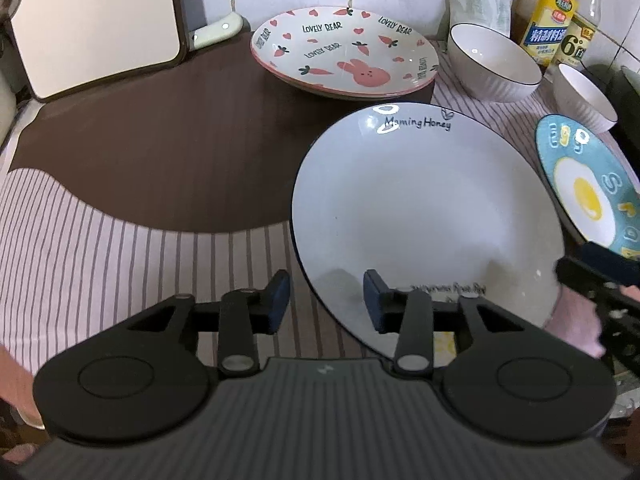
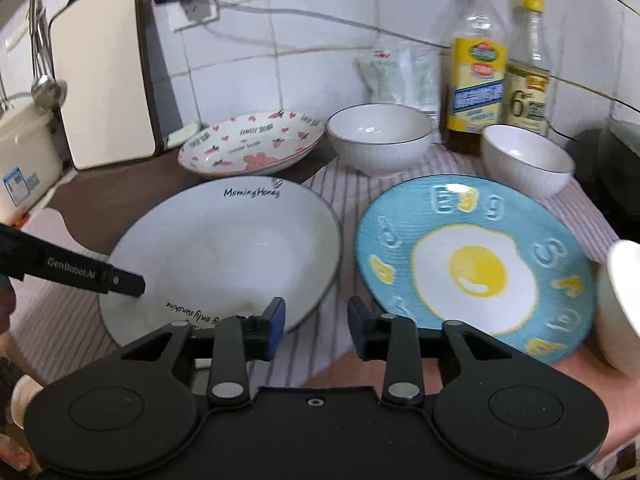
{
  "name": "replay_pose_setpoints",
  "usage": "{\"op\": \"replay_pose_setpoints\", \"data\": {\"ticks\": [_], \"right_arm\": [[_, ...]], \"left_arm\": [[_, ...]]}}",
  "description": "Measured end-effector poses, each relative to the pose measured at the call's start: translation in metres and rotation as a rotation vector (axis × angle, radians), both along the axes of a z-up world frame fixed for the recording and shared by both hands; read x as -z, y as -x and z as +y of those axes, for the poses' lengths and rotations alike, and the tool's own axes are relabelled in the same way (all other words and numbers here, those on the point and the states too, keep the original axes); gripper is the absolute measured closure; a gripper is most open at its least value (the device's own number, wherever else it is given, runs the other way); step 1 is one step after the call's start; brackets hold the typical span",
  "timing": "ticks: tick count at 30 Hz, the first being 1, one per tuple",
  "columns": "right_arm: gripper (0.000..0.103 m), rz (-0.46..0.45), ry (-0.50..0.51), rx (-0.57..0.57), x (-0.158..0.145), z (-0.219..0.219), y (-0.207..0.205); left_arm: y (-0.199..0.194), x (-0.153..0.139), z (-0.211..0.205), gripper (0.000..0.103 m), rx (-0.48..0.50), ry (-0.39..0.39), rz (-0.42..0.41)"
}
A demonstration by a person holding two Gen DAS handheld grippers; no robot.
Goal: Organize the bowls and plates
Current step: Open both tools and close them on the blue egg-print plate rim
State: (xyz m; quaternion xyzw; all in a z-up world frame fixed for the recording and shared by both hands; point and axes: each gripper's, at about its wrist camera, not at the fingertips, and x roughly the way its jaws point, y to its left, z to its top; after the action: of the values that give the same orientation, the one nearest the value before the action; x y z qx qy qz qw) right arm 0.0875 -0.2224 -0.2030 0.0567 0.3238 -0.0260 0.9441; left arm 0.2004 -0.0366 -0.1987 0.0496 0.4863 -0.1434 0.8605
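A white "Morning Honey" plate (image 1: 420, 216) (image 2: 224, 248) lies on the striped cloth. My left gripper (image 1: 326, 300) is open, its jaws straddling the plate's near-left rim; it also shows in the right wrist view (image 2: 120, 282) over the plate. My right gripper (image 2: 316, 330) is open and empty, above the cloth between the white plate and a blue egg plate (image 2: 472, 264) (image 1: 580, 184). A pink bunny plate (image 1: 344, 52) (image 2: 252, 144) rests on another plate at the back. Two white bowls (image 2: 380, 138) (image 2: 524, 160) stand behind.
A white cutting board (image 2: 100, 76) leans on the tiled wall at left. Two bottles (image 2: 476, 60) (image 2: 528, 68) and a plastic bag (image 2: 396, 72) stand at the back right. Another white bowl (image 2: 620, 304) sits at the right edge. A dark appliance (image 2: 608, 168) is far right.
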Motion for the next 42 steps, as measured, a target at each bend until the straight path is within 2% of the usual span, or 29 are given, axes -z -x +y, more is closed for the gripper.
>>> {"op": "replay_pose_setpoints", "data": {"ticks": [4,8,15,19,23,28,33,37,42], "right_arm": [[0.052,-0.051,-0.048,0.036,-0.013,-0.025,0.030],[0.041,-0.139,-0.092,0.047,-0.023,-0.048,0.058],[0.041,-0.190,-0.094,0.120,-0.030,-0.077,0.078],[0.041,-0.191,-0.073,0.140,-0.033,-0.087,0.085],[0.040,-0.158,-0.075,0.163,-0.023,-0.098,0.086],[0.040,-0.151,-0.106,0.216,0.006,-0.108,0.083],[0.040,-0.141,-0.192,0.276,0.029,-0.117,0.077],[0.040,-0.168,-0.259,0.314,0.038,-0.121,0.072],[0.040,-0.190,-0.282,0.359,0.042,-0.122,0.062]], "left_arm": [[0.013,-0.017,0.001,0.061,-0.001,0.009,-0.009],[0.024,-0.042,-0.010,0.057,0.025,0.041,-0.058],[0.038,-0.078,-0.054,0.049,0.144,0.090,-0.148],[0.044,-0.086,-0.085,0.034,0.213,0.105,-0.202],[0.042,-0.080,-0.120,0.027,0.301,0.072,-0.238],[0.029,-0.062,-0.155,0.018,0.366,0.042,-0.268],[0.001,-0.037,-0.181,0.018,0.436,0.006,-0.232],[-0.025,-0.021,-0.191,0.019,0.470,0.015,-0.191],[-0.044,-0.012,-0.209,0.022,0.519,-0.005,-0.173]]}}
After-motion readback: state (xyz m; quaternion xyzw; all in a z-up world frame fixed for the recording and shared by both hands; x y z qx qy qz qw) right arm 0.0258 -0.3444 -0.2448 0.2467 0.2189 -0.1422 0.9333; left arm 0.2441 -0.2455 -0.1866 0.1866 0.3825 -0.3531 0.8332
